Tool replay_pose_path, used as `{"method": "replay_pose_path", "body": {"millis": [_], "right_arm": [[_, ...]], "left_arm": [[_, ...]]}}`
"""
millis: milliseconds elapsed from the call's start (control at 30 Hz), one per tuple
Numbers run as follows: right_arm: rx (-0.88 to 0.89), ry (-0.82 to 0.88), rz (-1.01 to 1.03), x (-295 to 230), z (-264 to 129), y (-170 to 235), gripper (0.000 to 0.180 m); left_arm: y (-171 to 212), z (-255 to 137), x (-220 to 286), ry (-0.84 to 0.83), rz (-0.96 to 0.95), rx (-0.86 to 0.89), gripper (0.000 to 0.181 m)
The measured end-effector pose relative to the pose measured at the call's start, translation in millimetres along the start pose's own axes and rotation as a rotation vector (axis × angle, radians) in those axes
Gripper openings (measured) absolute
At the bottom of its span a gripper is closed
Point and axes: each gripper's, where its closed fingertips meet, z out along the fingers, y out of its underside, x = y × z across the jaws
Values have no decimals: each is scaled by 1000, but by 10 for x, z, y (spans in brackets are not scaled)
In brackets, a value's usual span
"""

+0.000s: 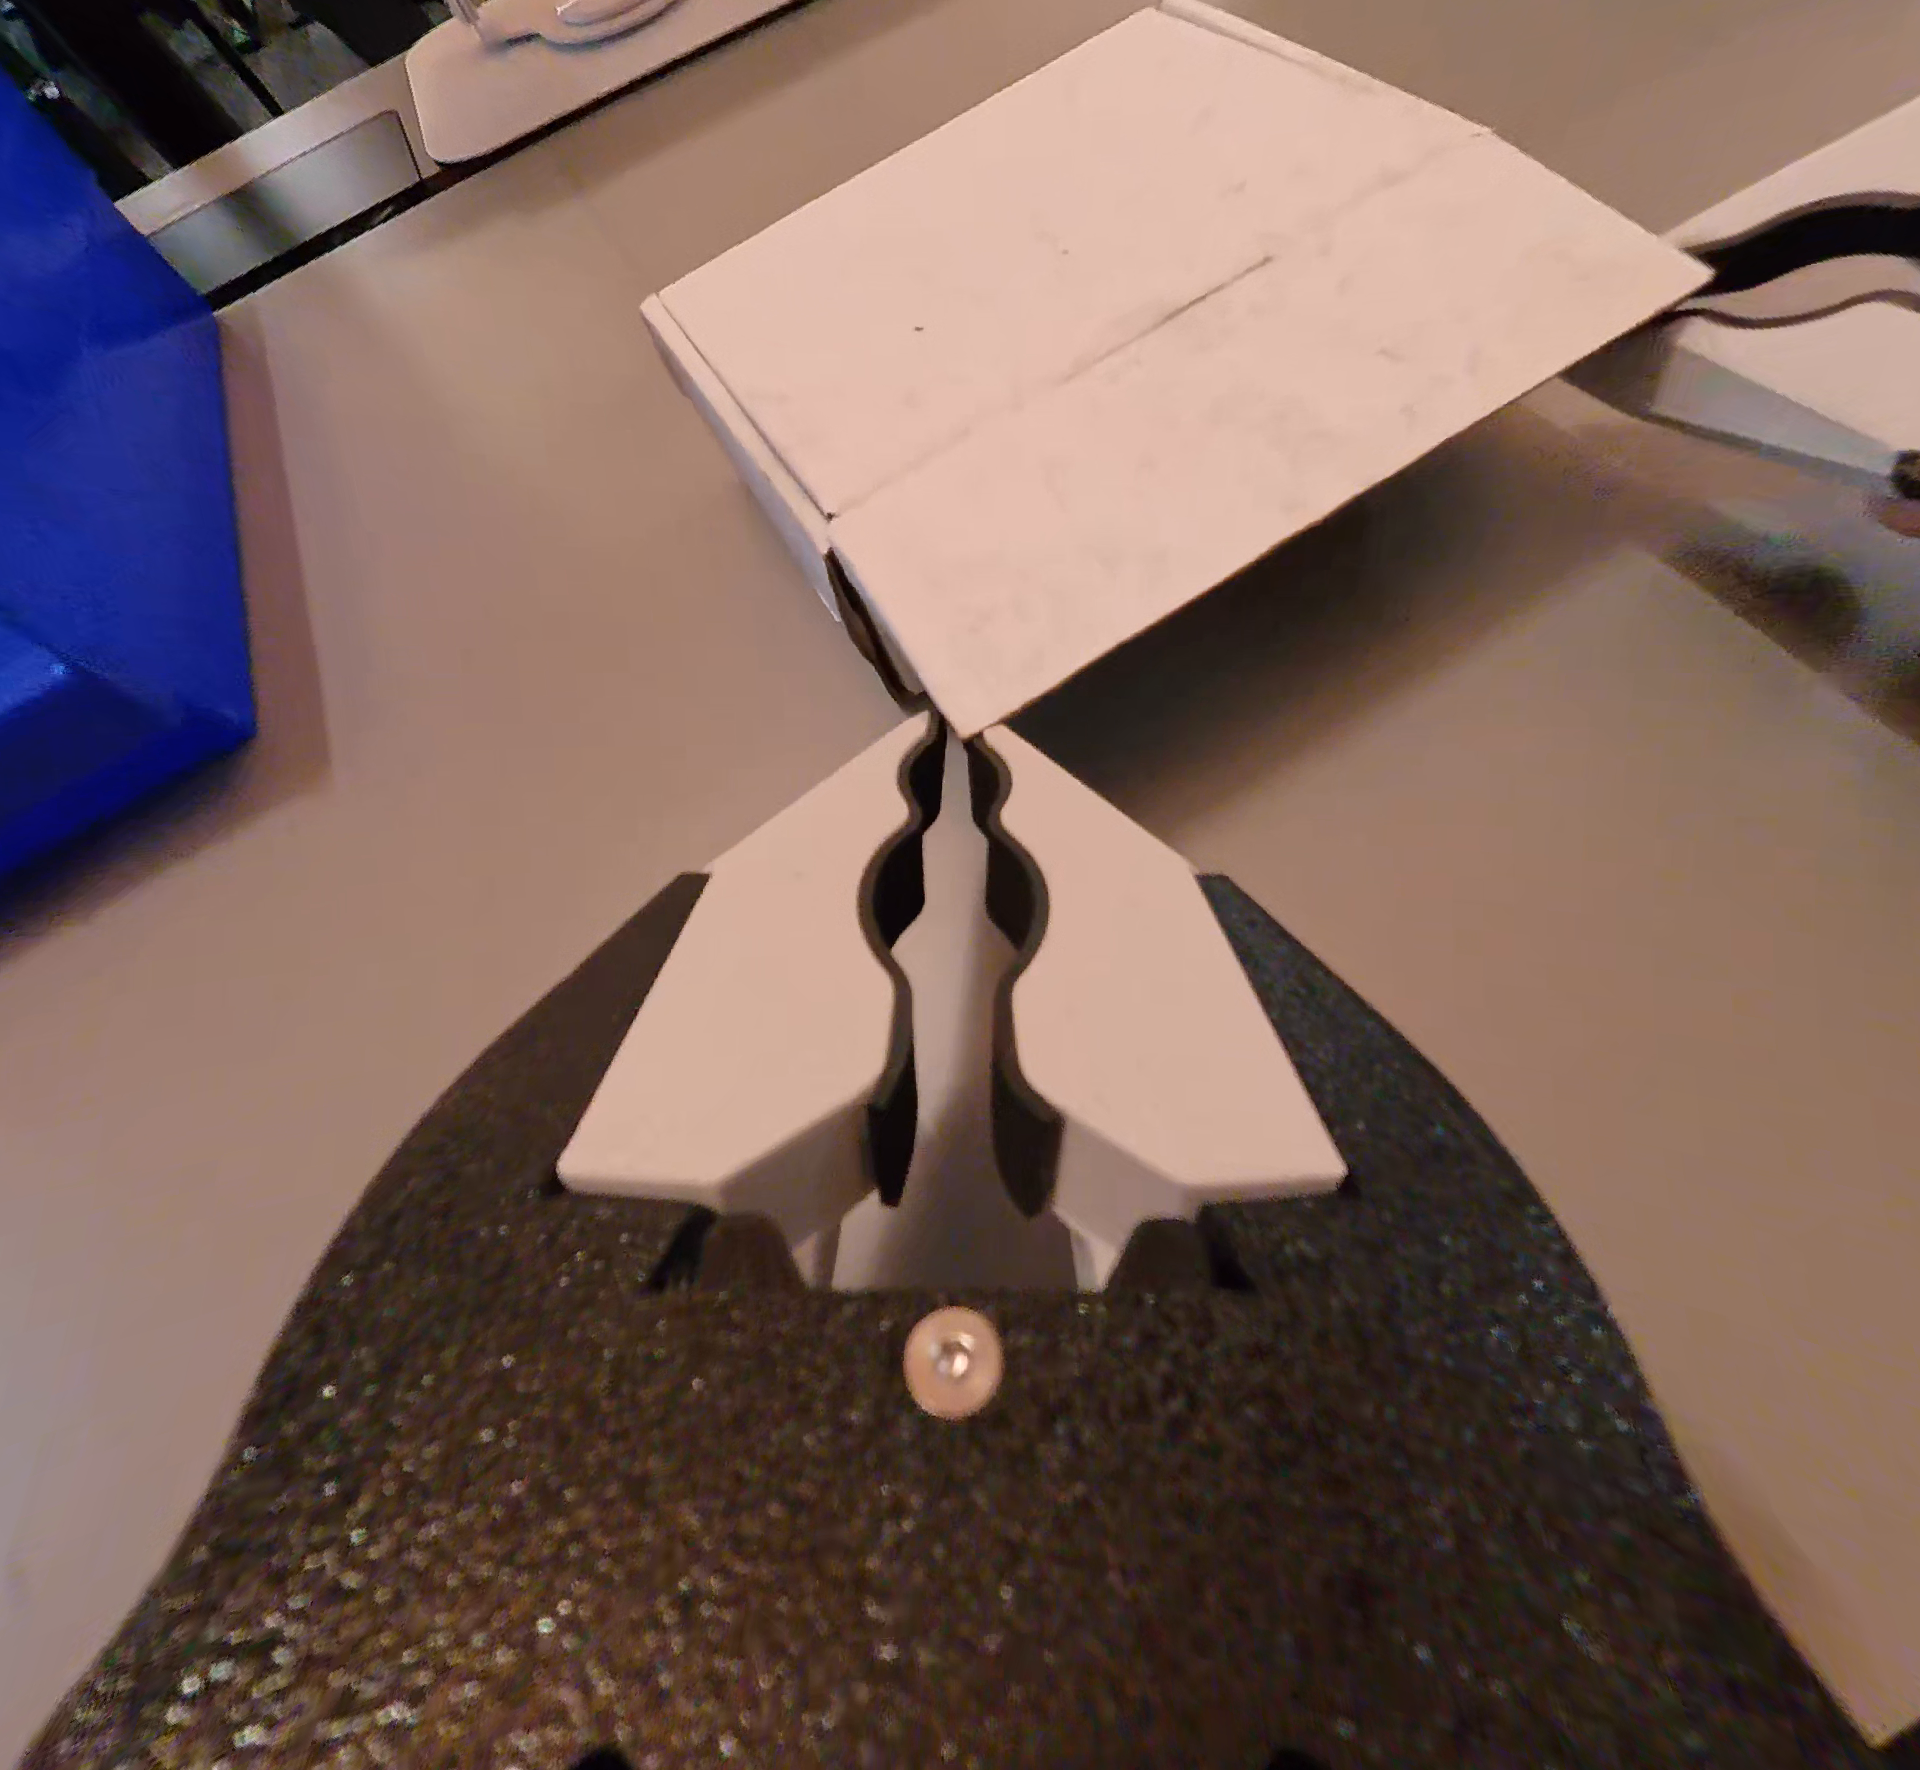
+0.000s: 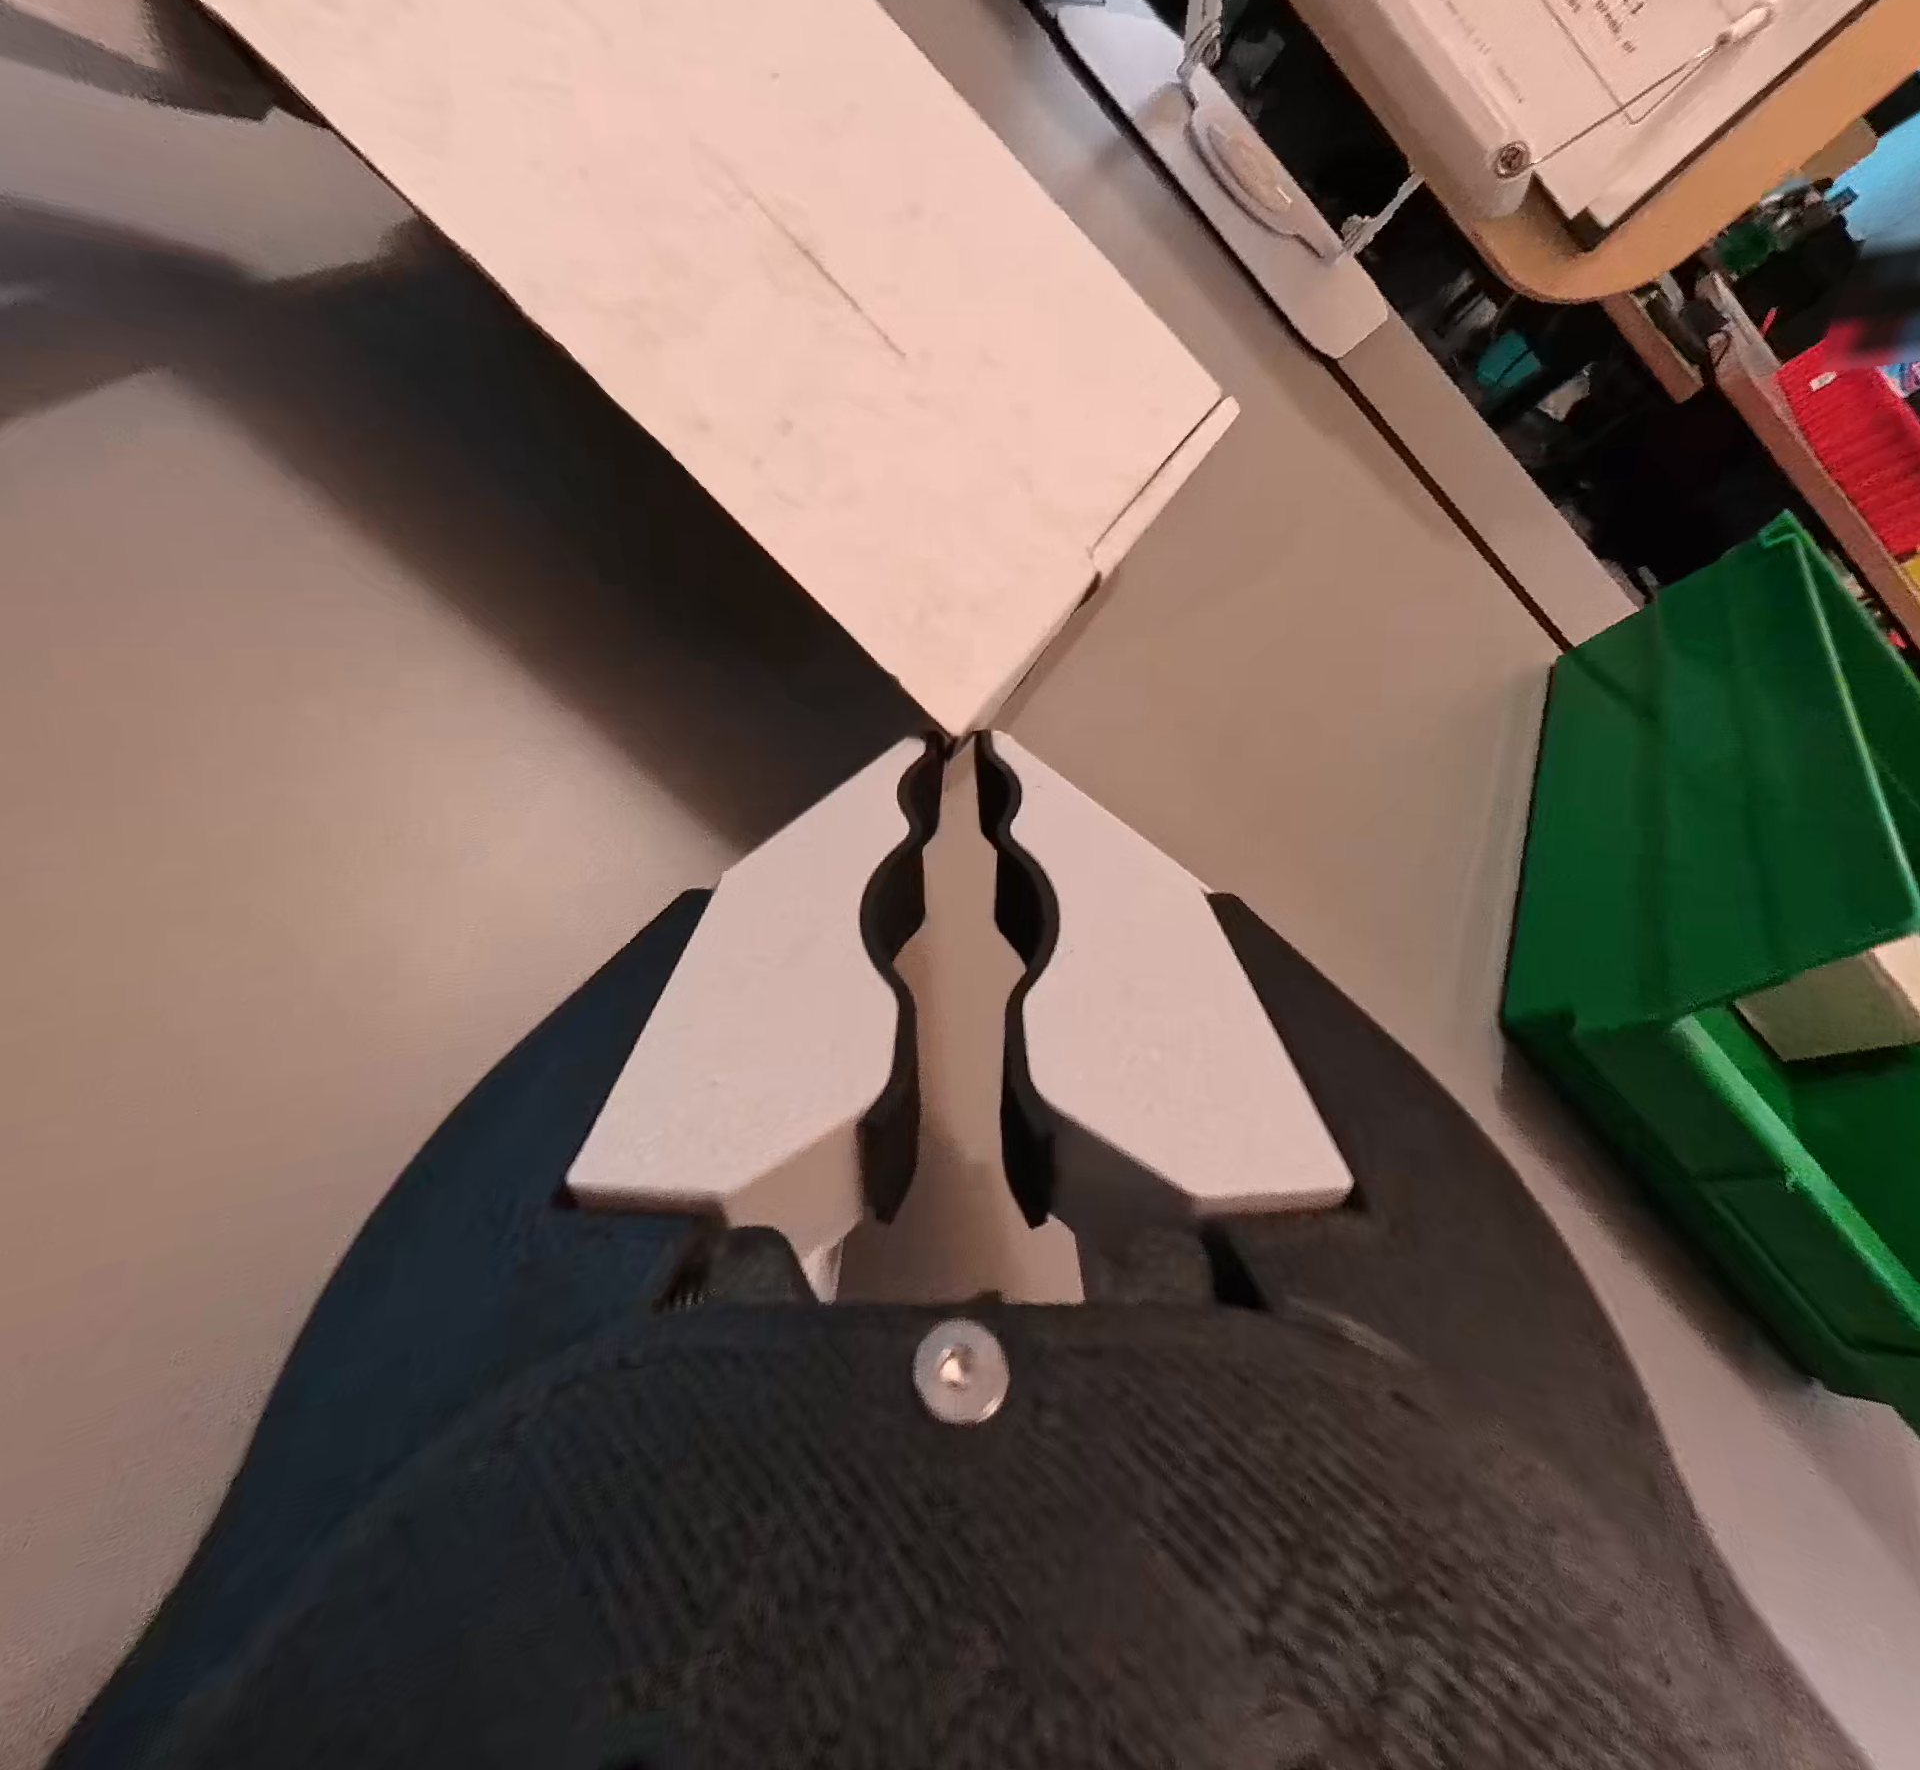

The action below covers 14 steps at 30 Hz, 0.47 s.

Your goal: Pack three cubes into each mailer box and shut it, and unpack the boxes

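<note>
So my left gripper [image 1: 954, 733] has its fingers squeezed nearly together, tips clamped on the near corner of the white mailer box's [image 1: 1091, 349] front flap, which sticks out flat toward me off the front of the box. My right gripper [image 2: 958, 741] is doing the same on the flap's other corner, fingers pinched in tight on the cardboard, so the box sits straight ahead of both sets of tips. In the left wrist view you can see the right one [image 1: 1787, 266] way off at the far corner of that flap. The box itself is closed on top, lid flat with a thin slit in it, resting on the grey table [image 1: 468, 577]. A blue bin [image 1: 104, 473] sits off to the left side of the box, a green bin [image 2: 1714, 889] off to the right, both well apart from it. There's a white stand [image 1: 623, 16] holding a paper sheet at the table's far edge.
</note>
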Motion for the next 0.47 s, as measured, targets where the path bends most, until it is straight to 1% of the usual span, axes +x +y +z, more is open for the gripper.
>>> {"method": "replay_pose_path", "body": {"millis": [33, 67, 100, 333, 467], "right_arm": [[-11, 19, -13, 24, 31, 14, 9], [-22, 41, -27, 54, 60, 32, 11], [-36, 31, -44, 38, 87, 50, 5], [-33, -45, -28, -13, 176, 15, 3], [-43, -100, 3, -15, 234, 26, 2]], "left_arm": [[-1, 7, 0, 4, 2, -1, 2], [-2, 14, -4, 6, 2, -2, 2], [-2, 21, -3, 12, 1, -4, 1], [7, 62, -42, 27, -17, -21, 1], [26, 102, -19, 94, -51, -47, 1]]}}
